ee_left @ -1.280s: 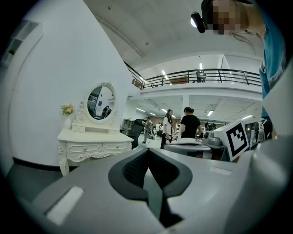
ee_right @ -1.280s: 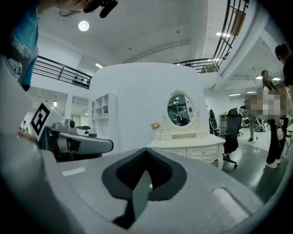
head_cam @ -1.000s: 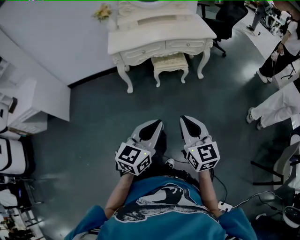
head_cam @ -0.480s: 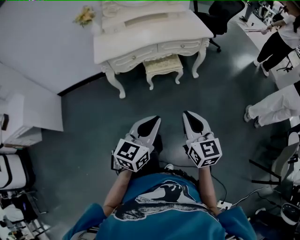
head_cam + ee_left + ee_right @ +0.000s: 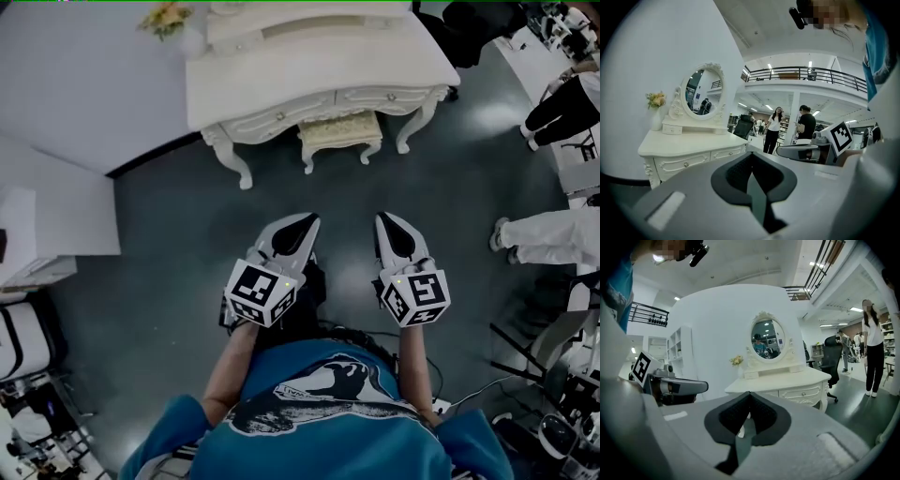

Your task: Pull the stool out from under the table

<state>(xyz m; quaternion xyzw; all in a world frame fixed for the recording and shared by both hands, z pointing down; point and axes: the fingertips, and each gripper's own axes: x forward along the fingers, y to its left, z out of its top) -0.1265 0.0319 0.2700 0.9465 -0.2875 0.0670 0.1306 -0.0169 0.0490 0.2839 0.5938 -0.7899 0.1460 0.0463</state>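
Observation:
A cream cushioned stool (image 5: pixel 339 132) stands tucked under the front of a white dressing table (image 5: pixel 309 70) at the top of the head view. Both grippers are held side by side over the dark floor, well short of the stool and pointing toward it. My left gripper (image 5: pixel 308 218) is shut with nothing in it, and so is my right gripper (image 5: pixel 385 217). In the left gripper view the table (image 5: pixel 689 149) and its oval mirror (image 5: pixel 704 92) lie ahead behind the closed jaws. The right gripper view shows the table (image 5: pixel 780 380); its jaws hide the stool.
A vase of flowers (image 5: pixel 167 17) sits on the table's left end. White cabinets (image 5: pixel 56 225) line the left wall. People (image 5: pixel 548 234) stand at the right, with a dark office chair (image 5: pixel 473 23) behind the table. Cables (image 5: pixel 487 398) trail on the floor by my feet.
The table and stool have come nearer in the head view as both grippers advanced together toward them. Both stay shut and empty. The people on the right have shifted.

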